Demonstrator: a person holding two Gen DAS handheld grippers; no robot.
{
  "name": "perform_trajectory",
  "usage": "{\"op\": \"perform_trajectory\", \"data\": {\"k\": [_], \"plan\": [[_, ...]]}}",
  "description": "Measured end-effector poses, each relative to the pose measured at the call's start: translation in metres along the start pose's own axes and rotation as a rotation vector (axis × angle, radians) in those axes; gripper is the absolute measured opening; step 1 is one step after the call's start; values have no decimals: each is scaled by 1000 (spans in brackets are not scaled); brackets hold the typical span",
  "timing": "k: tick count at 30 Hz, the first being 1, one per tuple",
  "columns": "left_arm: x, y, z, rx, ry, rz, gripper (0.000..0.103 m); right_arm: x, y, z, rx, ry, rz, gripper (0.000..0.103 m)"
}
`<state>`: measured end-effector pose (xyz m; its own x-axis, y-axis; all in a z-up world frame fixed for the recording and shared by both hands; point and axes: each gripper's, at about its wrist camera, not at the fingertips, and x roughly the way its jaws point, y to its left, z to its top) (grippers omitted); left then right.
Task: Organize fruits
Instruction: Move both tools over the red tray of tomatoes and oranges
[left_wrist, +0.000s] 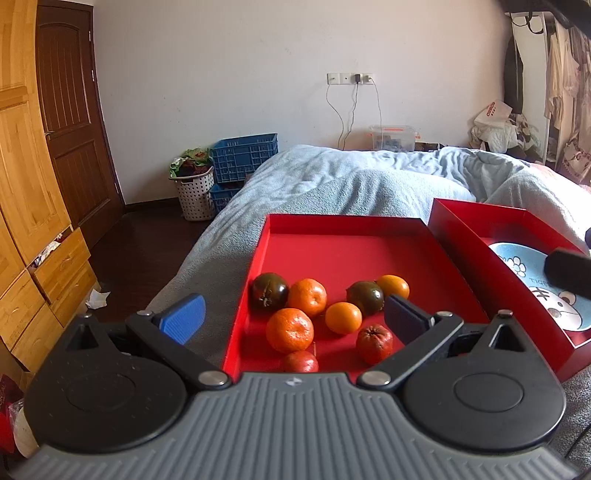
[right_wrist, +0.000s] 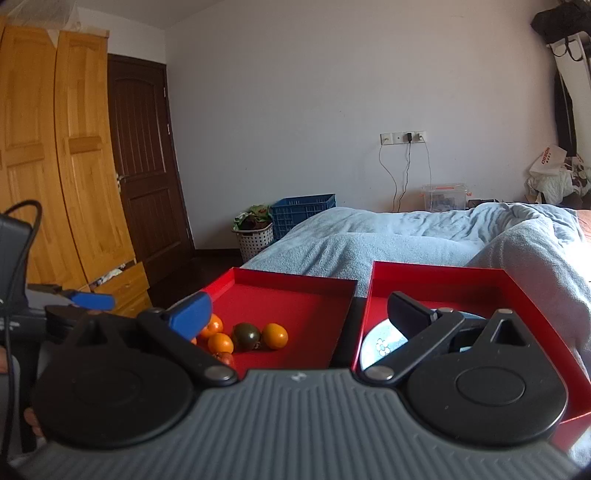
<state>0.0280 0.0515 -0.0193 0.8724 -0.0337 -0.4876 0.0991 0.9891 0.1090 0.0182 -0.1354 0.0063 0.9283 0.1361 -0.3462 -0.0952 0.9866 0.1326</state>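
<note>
A red tray (left_wrist: 332, 254) on the bed holds several fruits: orange mandarins (left_wrist: 290, 329), two dark green-brown tomatoes (left_wrist: 270, 290) and small red ones (left_wrist: 373, 343). My left gripper (left_wrist: 293, 317) is open and empty, just above the near fruits. A second red tray (left_wrist: 465, 236) to the right holds a blue patterned plate (left_wrist: 517, 266). My right gripper (right_wrist: 299, 314) is open and empty, straddling the gap between the trays (right_wrist: 295, 295), above the plate (right_wrist: 384, 339). The fruits also show in the right wrist view (right_wrist: 245, 336).
The trays sit on a bed with a light blue blanket (left_wrist: 369, 177). A white laundry basket (left_wrist: 195, 192) and blue crates (left_wrist: 245, 155) stand on the floor at left. A wooden wardrobe (left_wrist: 22, 166) with open drawers and a dark door (left_wrist: 74, 122) lie beyond.
</note>
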Motion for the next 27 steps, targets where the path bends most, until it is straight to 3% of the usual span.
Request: {"op": "perform_trajectory", "data": {"k": [3, 11, 27], "plan": [[1, 15, 4, 0, 0, 22, 103, 15, 10, -5, -24, 65, 38, 103], [8, 25, -1, -25, 30, 15, 103, 32, 34, -24, -86, 130, 71, 103], [8, 17, -3, -2, 42, 16, 103, 25, 39, -41, -66, 115, 131, 103]]}}
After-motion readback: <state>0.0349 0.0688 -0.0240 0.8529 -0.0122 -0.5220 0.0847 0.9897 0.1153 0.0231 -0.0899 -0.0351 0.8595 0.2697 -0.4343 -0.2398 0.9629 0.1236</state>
